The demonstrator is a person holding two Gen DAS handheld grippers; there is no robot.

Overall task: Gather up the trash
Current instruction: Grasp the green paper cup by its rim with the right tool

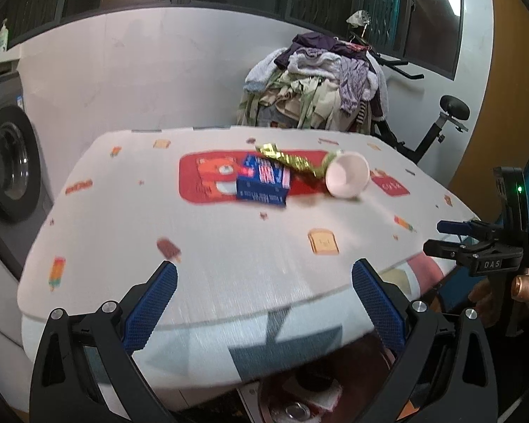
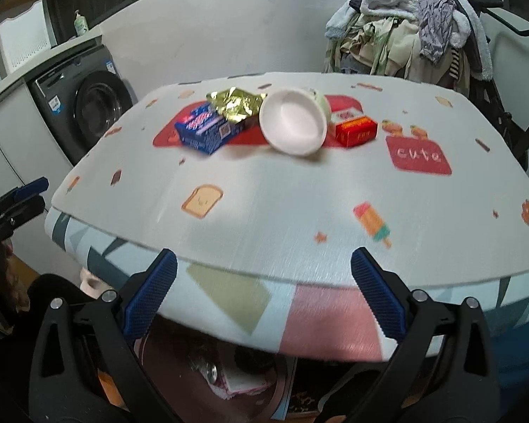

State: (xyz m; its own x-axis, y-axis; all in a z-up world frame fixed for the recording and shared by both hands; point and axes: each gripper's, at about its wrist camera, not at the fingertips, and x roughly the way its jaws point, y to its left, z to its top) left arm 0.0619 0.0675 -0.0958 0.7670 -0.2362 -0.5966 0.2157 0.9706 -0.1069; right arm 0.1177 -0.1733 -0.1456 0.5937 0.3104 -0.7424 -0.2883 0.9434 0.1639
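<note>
Currently both grippers, left (image 1: 264, 292) and right (image 2: 263, 278), are released near the surface (image 2: 264, 211) edge; the tipped cup (image 2: 292, 125) mid-surface would probably roll if nudged.

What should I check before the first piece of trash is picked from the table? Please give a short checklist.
1. Left hand-held gripper open, empty: ok.
2. Right hand-held gripper open, empty: ok.
3. Trash within view: blue box, gold wrapper, white cup on its side, red box: ok.
4. Grippers near the trash: not ok, both at the near table edge.
5. Bin below the table ready: cannot tell, partly hidden.
</note>
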